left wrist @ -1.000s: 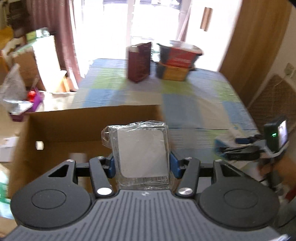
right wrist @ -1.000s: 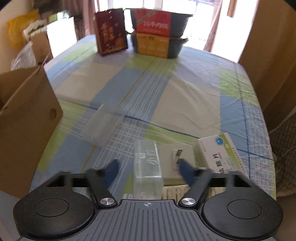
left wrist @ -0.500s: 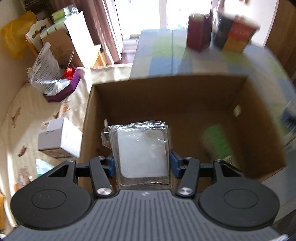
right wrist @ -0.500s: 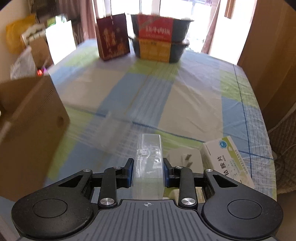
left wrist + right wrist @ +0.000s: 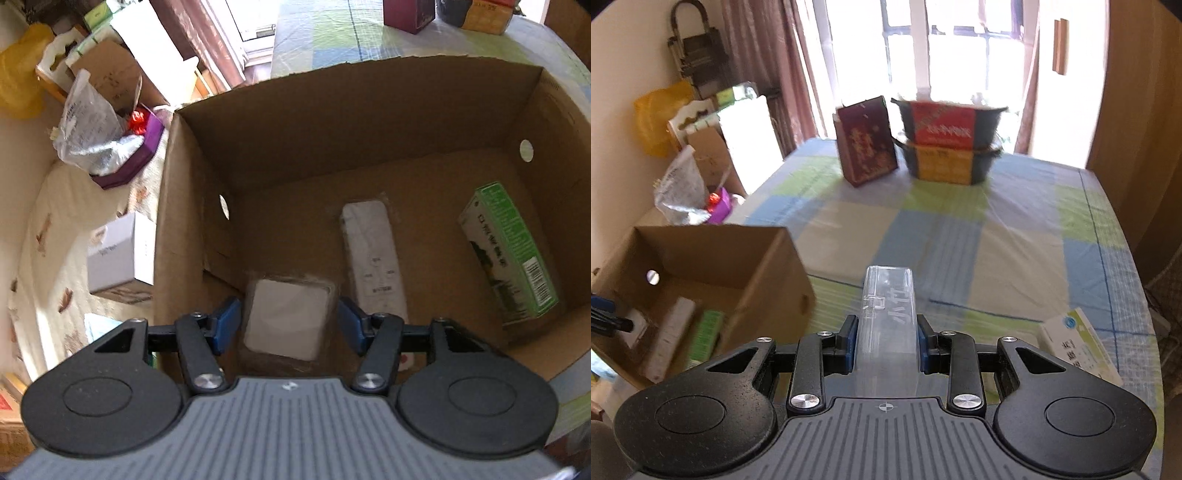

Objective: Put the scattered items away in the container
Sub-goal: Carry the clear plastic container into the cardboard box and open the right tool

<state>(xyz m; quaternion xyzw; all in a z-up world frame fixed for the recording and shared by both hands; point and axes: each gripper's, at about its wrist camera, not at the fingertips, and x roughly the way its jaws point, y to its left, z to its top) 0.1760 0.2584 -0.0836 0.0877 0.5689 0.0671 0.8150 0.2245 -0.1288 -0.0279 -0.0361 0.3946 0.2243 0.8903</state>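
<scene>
while both grippers hang over the table edge, states as follows
left gripper [image 5: 288, 325]: above the cardboard box [image 5: 369, 110], jaws spread apart, blue pads clear of the packet on both sides
wrapped white square packet [image 5: 286, 319]: blurred, between the spread fingers, touching neither; cannot tell if it lies on the box floor or is in the air
box contents: white remote [image 5: 373, 258] flat on the floor just right of the packet; green carton [image 5: 511, 254] against the right wall
right gripper [image 5: 886, 345]: jaws clamped on a clear plastic case [image 5: 888, 314], held raised over the checked tablecloth [image 5: 923, 229], box to its left
white medicine box [image 5: 1078, 347]: on the cloth, right of the gripper, outside the box
far end of table: dark red gift bag [image 5: 866, 140], two stacked black bowls [image 5: 947, 142] just beside it
floor left of box: small white box [image 5: 122, 254], purple tray with plastic bag [image 5: 110, 147]
</scene>
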